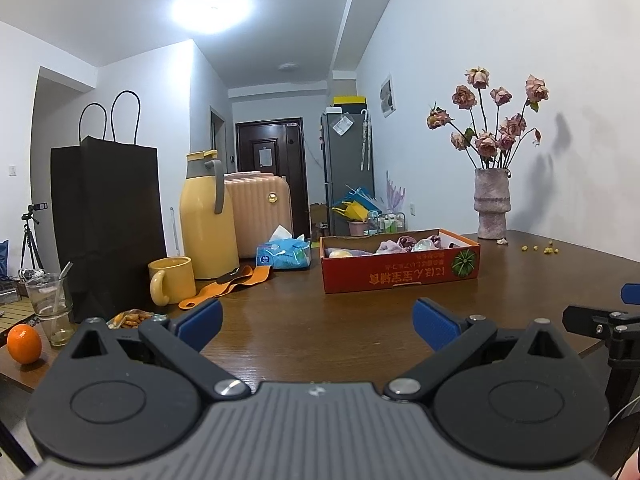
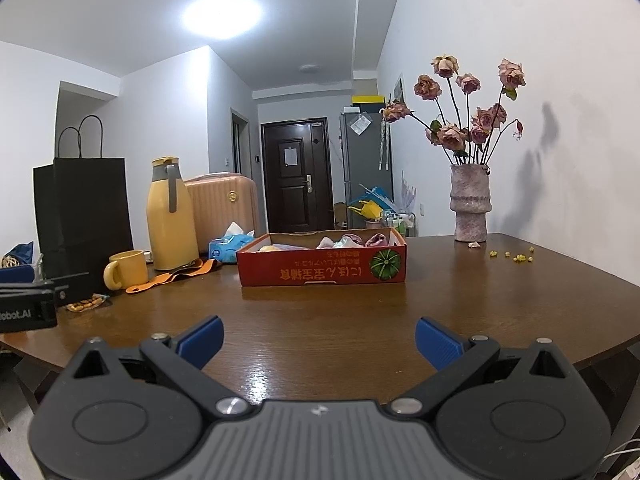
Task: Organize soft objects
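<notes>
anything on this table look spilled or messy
Yes: small yellow bits lie scattered on the table right of the vase, with a fallen petal at its base. The flowers look wilted. An open snack packet lies near the mug.

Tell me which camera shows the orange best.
The left wrist view. The orange sits whole at its lower left edge, beside a drinking glass near the table edge. The right wrist view does not show the orange at all; the other gripper's body fills that side.
</notes>
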A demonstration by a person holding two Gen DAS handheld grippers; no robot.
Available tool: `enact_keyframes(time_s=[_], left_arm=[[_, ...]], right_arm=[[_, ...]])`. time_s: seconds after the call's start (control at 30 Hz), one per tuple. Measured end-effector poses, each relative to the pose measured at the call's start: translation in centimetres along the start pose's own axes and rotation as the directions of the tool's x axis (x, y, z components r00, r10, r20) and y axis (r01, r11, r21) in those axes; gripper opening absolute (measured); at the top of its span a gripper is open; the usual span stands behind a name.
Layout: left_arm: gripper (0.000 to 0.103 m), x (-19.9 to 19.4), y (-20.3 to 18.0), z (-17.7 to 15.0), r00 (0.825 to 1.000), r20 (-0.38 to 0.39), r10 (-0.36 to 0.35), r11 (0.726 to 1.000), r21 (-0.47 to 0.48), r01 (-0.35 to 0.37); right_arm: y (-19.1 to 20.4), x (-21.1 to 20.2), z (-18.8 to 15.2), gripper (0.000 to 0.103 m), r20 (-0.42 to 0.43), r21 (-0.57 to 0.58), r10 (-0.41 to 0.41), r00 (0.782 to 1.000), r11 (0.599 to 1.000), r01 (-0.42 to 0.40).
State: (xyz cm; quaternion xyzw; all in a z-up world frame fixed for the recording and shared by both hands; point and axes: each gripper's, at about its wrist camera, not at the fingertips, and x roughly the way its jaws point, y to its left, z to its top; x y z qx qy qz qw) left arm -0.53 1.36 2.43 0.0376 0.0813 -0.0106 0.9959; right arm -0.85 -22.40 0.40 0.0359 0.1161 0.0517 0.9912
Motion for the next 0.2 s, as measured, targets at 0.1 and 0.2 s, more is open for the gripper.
enact_keyframes(time_s=[0.1, 0.2], left_arm=[[0.103, -0.02, -0.01, 0.01, 1.000, 0.002, 0.000, 1.000, -0.003, 0.000], [0.103, -0.06, 0.06, 0.00, 1.000, 0.010, 0.001, 1.000, -0.002, -0.001]], right_arm=[[-0.03, -0.06, 0.00, 0.103, 0.005, 0.000, -0.004, 1.000, 1.000, 0.004], [-0.09, -0.10, -0.04, 0.103, 0.007, 0.003, -0.006, 1.000, 1.000, 0.006]])
